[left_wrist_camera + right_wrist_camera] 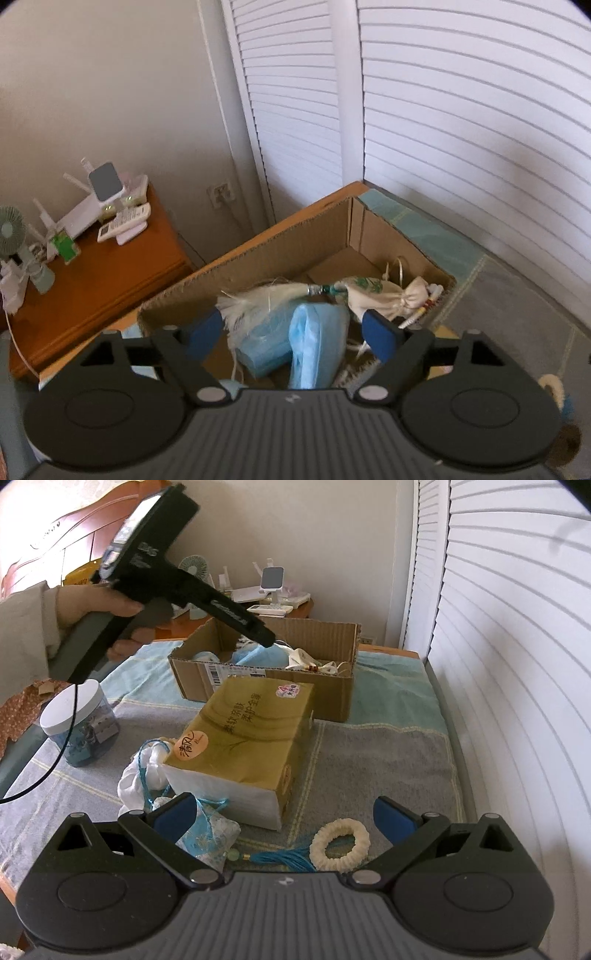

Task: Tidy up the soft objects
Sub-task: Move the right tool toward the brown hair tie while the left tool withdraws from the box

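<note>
My left gripper (293, 330) is open above the cardboard box (280, 236), empty. In the box lie blue face masks (317, 343), a white tassel (258, 299) and a cream pouch (384, 295). In the right wrist view the left gripper (267, 637) hangs over the same box (332, 694). My right gripper (284, 818) is open and empty, low over the bed. Before it lie a gold tissue pack (247, 742), a white bead bracelet (340, 843) with a blue tassel, a pale blue sachet (210, 830) and a white cloth pouch (142, 771).
A clear jar with a white lid (79, 720) stands at the left on the grey-blue bed cover (388, 768). White louvred doors (517, 664) run along the right. A wooden nightstand (96, 273) with a fan and a router stands behind the bed.
</note>
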Motion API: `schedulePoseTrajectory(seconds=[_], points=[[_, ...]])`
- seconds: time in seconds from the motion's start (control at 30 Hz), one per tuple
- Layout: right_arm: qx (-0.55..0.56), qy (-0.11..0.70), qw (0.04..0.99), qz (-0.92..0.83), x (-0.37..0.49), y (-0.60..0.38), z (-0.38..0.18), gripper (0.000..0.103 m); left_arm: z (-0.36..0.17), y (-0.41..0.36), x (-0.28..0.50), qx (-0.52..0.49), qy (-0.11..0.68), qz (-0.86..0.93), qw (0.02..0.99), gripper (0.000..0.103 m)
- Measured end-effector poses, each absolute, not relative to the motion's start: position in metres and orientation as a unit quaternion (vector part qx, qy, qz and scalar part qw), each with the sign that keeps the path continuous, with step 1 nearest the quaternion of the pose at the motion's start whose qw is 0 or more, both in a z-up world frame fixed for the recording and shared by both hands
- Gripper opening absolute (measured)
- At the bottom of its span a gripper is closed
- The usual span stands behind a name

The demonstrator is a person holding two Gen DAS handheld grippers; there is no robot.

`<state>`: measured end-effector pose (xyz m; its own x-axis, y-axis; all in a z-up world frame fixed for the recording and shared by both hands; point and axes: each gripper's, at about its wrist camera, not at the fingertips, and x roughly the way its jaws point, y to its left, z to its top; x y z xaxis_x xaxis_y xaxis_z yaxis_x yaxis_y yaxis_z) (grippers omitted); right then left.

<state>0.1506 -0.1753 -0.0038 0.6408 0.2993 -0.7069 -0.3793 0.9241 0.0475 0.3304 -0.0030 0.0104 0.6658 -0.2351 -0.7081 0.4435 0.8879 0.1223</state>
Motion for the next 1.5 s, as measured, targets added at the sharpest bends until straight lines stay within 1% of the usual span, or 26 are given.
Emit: schedulePoseTrajectory(seconds=[0.17,0.37,0.6,0.8,0.97,1.13,1.37,1.5], points=[[-0.049,0.379,0.906,0.185,0.147,-0.176,-0.001,0.103,0.024,-0.001,0.305,0.146,0.352,-0.184,0.906,0.089],[-0.059,0.376,0.906,0.185,0.138,-0.173,-0.002,0.103,0.035,0.003,0.267,0.136,0.347,-0.176,0.911,0.089],[-0.067,0.387,0.901,0.182,0.127,-0.174,-0.011,0.103,0.034,0.015,0.206,0.112,0.345,-0.162,0.918,0.09],[-0.071,0.401,0.895,0.181,0.117,-0.178,-0.021,0.103,0.02,0.027,0.161,0.075,0.345,-0.155,0.923,0.094],[-0.074,0.418,0.889,0.171,0.112,-0.181,-0.034,0.103,-0.001,0.028,0.136,0.079,0.345,-0.146,0.924,0.094],[-0.079,0.426,0.886,0.167,0.11,-0.183,-0.042,0.103,-0.02,0.026,0.125,0.104,0.341,-0.14,0.924,0.094],[-0.081,0.424,0.884,0.18,0.11,-0.179,-0.04,0.103,-0.036,0.033,0.125,0.074,0.356,-0.134,0.922,0.092],[-0.094,0.424,0.881,0.189,0.11,-0.174,-0.039,0.103,-0.039,0.028,0.117,0.078,0.354,-0.148,0.92,0.092]])
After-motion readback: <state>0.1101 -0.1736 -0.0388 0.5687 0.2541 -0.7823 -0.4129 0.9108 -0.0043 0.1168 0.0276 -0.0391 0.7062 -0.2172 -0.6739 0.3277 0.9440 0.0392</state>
